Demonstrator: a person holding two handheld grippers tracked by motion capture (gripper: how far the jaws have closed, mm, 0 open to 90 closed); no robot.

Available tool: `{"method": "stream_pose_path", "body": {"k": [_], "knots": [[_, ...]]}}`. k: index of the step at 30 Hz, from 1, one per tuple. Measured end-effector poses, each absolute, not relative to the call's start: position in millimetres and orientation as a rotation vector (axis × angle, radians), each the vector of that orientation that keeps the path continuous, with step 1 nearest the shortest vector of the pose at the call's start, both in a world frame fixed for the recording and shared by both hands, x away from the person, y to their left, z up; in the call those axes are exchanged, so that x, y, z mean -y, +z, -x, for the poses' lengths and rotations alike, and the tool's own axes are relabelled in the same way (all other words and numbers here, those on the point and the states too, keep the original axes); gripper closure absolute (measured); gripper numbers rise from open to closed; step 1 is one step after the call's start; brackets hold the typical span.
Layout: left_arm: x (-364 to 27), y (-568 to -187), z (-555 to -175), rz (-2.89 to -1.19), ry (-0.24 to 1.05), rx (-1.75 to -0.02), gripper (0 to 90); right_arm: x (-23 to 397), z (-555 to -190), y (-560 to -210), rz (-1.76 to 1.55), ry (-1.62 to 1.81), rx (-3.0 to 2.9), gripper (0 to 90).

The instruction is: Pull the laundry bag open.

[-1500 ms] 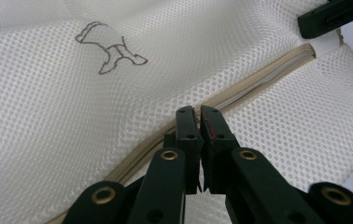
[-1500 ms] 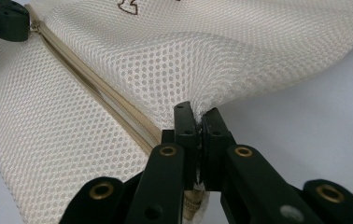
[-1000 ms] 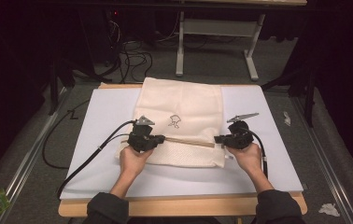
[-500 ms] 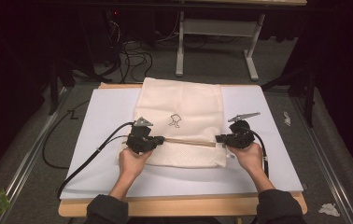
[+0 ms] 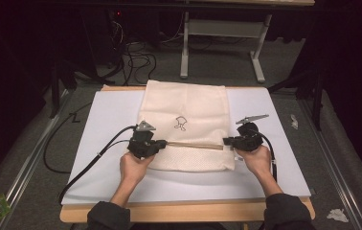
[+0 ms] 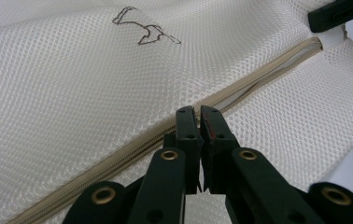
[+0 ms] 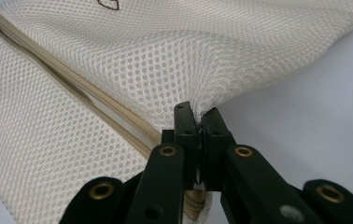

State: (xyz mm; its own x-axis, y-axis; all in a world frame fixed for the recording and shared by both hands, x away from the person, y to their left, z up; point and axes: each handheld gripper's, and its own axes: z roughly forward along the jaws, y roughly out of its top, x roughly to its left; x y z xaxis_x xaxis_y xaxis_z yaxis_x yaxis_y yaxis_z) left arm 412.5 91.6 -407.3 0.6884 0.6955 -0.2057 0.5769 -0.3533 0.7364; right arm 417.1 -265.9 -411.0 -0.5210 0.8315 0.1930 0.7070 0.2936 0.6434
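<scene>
Table (image 5: 275,177) first, a wooden top covered by a white sheet (image 5: 107,120), with both grippers working over its near half. Cream mesh laundry bag (image 5: 188,115) lies flat on that sheet, stretching away from the two grippers toward the far edge, its near strip reaching back past them toward the person. A small dark drawn figure (image 5: 181,123) sits on the mesh just beyond the line between the grippers. Along that line runs the bag's tan zipper (image 5: 193,145), pulled straight from one gripper to the other. The left gripper (image 5: 162,143) is clamped tight at the zipper's left end; in the left gripper view its jaws (image 6: 198,116) press together right on the zipper band (image 6: 132,144), though I cannot make out whether they pinch the slider or only the tape. The right gripper (image 5: 227,142) is squeezed onto the bag's right edge at the zipper's other end, and in the right gripper view the mesh (image 7: 188,56) bunches up into the closed jaws (image 7: 198,116), with the zipper (image 7: 72,88) running off to that gripper's left. A black cable (image 5: 93,160) trails from the left gripper back toward the table's near left corner. The left hand (image 5: 133,167) and right hand (image 5: 258,160) hold the gripper bodies from behind.
</scene>
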Motion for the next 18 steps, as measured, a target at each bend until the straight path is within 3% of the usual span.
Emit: {"method": "stream_pose_path", "body": {"k": [18], "knots": [[-106.8,-413.7,-407.5,-2.048,0.176,-1.016,87.3,270.4,-420.6,-408.9,-1.445,1.012,-2.355,89.0]]}}
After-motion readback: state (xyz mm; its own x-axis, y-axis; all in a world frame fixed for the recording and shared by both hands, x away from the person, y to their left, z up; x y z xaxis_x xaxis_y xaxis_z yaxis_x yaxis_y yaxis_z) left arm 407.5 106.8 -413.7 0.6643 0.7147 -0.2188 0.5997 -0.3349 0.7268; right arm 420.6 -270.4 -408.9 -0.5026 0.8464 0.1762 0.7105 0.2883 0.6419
